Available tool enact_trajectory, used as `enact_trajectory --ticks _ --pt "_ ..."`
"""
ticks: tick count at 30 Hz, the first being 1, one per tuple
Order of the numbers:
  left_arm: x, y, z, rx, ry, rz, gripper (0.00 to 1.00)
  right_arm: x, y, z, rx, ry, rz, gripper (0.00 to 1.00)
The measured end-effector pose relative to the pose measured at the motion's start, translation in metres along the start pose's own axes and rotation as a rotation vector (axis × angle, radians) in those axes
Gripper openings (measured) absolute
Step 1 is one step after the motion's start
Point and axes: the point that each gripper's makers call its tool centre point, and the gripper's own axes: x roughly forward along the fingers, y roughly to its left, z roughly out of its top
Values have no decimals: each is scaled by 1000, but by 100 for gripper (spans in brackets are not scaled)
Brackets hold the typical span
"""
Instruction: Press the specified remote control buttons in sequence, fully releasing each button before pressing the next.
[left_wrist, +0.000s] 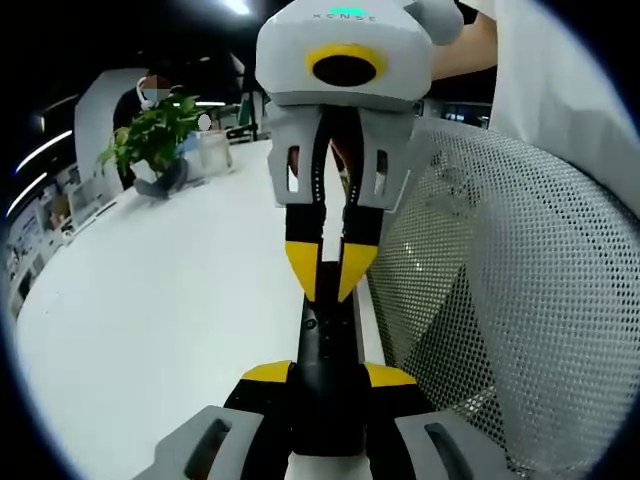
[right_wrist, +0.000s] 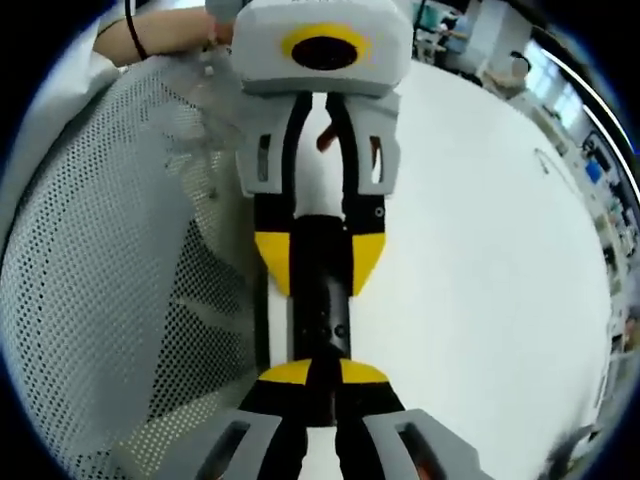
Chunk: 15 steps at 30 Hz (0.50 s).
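Left gripper (left_wrist: 325, 378) jaws pinch the remote (left_wrist: 328, 345); right gripper's (right_wrist: 322, 375) pressed together; left view adds a plant (left_wrist: 155, 135).

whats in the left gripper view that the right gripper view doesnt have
Left gripper view: a potted plant at the table's far end. Right gripper view: a person's wrist wearing a dark band, above the chair. Both: the black remote clamped in the left gripper, the right gripper with its closed tips on the remote, the white table and the mesh chair back.
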Motion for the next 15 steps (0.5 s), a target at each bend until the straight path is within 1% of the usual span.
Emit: enact_trajectory --ticks 2,3,5,8,11,13,15 --pt "0 0 0 1 1 2 25 -1 0 1 27 -77 -4 5" --pt "0 0 0 0 0 2 25 -2 0 1 3 -99 -14 5" --pt "0 0 0 0 0 3 25 -3 0 0 26 -130 -48 5" --pt "0 0 0 0 2 3 25 -3 1 1 42 -148 -78 5" --pt "0 0 0 0 0 3 25 -3 0 2 51 -163 -91 4" --pt "0 0 0 -1 0 3 25 -3 0 4 57 -170 -86 4" --pt "0 0 0 -1 -1 3 25 -2 0 4 45 -160 -77 4"
